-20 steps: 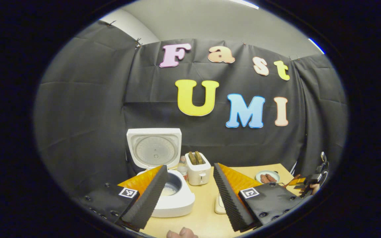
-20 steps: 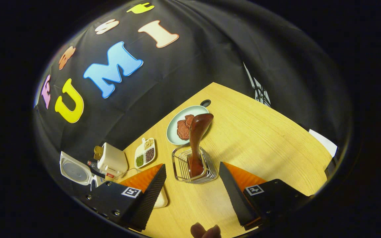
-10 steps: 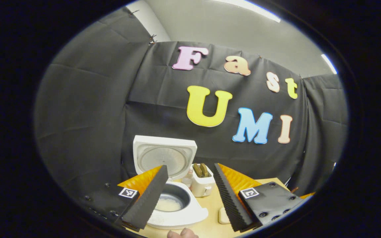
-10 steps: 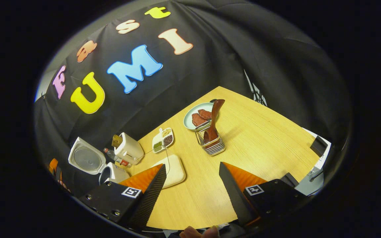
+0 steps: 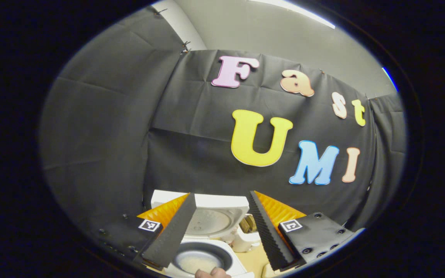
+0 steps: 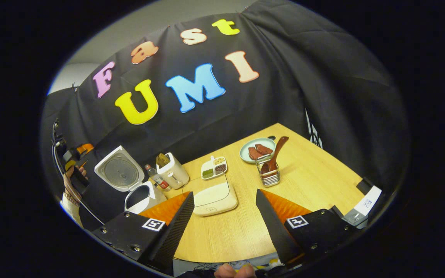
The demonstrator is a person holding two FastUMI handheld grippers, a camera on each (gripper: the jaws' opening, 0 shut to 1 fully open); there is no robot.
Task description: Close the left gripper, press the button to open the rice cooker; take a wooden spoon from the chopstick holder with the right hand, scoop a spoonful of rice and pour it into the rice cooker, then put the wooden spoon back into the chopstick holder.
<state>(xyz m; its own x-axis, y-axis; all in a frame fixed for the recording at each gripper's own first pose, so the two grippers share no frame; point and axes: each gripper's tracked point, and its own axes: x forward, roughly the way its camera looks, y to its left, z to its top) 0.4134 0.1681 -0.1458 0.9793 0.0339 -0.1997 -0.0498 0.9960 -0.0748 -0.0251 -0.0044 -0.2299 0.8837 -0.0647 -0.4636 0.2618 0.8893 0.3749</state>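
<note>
In the left gripper view, the rice cooker (image 5: pixel 203 247) is showing only in part: the left gripper's fingers (image 5: pixel 170 235) are covering the left side of its raised lid and its pot, and the picture's lower edge is cutting off its body. The toaster (image 5: pixel 245 233) is peeking out between lid and right finger, mostly hidden. A fingertip (image 5: pixel 211 273) is being cut off at the bottom edge.

In the right gripper view, the wooden spoon (image 6: pixel 273 154) is standing in the chopstick holder (image 6: pixel 269 174), its bowl sitting too small to make out. The contents of the divided dish (image 6: pixel 214 168) are too small to identify. A hand (image 6: pixel 72 181) at the far left is partly lying in shadow
</note>
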